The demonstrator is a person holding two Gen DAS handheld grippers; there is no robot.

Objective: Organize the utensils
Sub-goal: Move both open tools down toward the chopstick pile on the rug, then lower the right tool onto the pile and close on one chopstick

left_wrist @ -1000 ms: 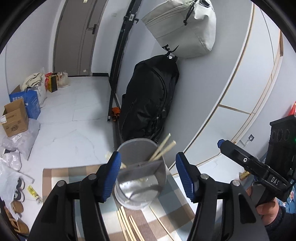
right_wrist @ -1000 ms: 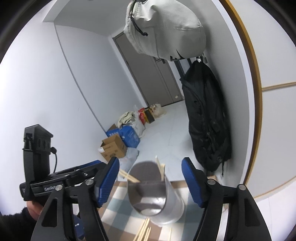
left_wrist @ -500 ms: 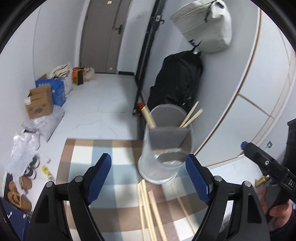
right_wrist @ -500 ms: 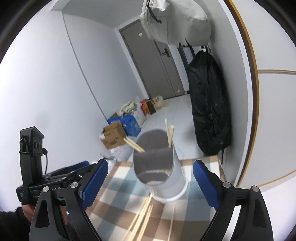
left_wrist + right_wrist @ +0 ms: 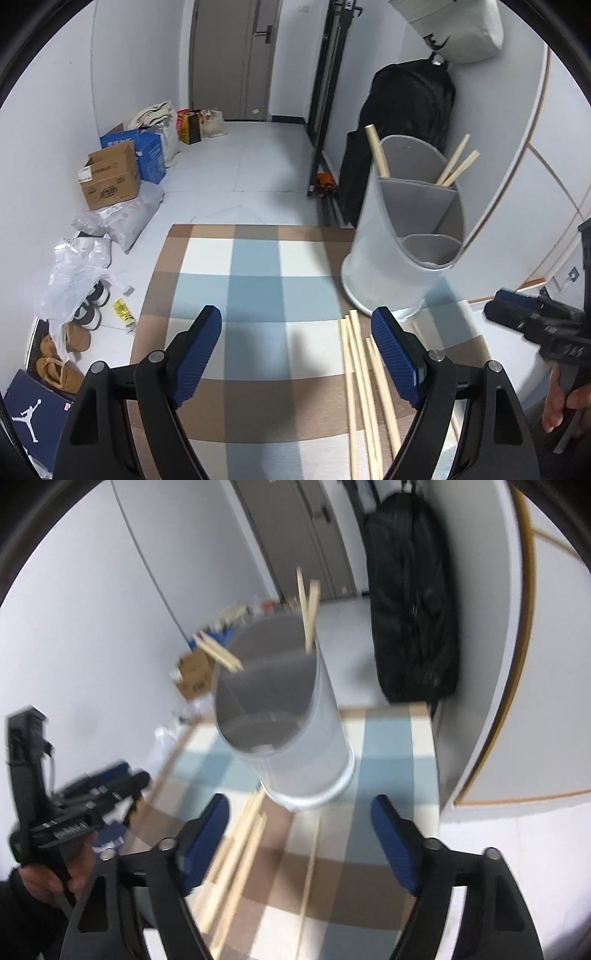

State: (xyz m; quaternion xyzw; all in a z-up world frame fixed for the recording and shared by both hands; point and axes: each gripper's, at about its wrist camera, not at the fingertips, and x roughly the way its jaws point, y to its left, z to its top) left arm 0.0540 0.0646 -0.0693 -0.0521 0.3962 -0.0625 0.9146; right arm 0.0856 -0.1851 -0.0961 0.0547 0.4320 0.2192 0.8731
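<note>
- While both sets of jaws stand apart with nothing between them, the left gripper (image 5: 295, 354) hangs over the checked cloth (image 5: 255, 266) and the right gripper (image 5: 299, 830) just short of the holder (image 5: 284, 716).
- Earlier frames are given: the right jaws have just been closing a little, and the left have opened wider and settled; neither has anything in its span.
- Standing upright on the cloth at the bench's far side, the holder already carries a few chopsticks (image 5: 458, 162) in its rear compartments.
- Loose chopsticks (image 5: 364, 387) lie flat on the cloth just in front of it, beside the left gripper's right jaw.
- Judged from this, the step in hand is reaching for the next stick.
- Next, one gripper must drop low, straddle a single stick, and pinch it without dragging its neighbours.
</note>
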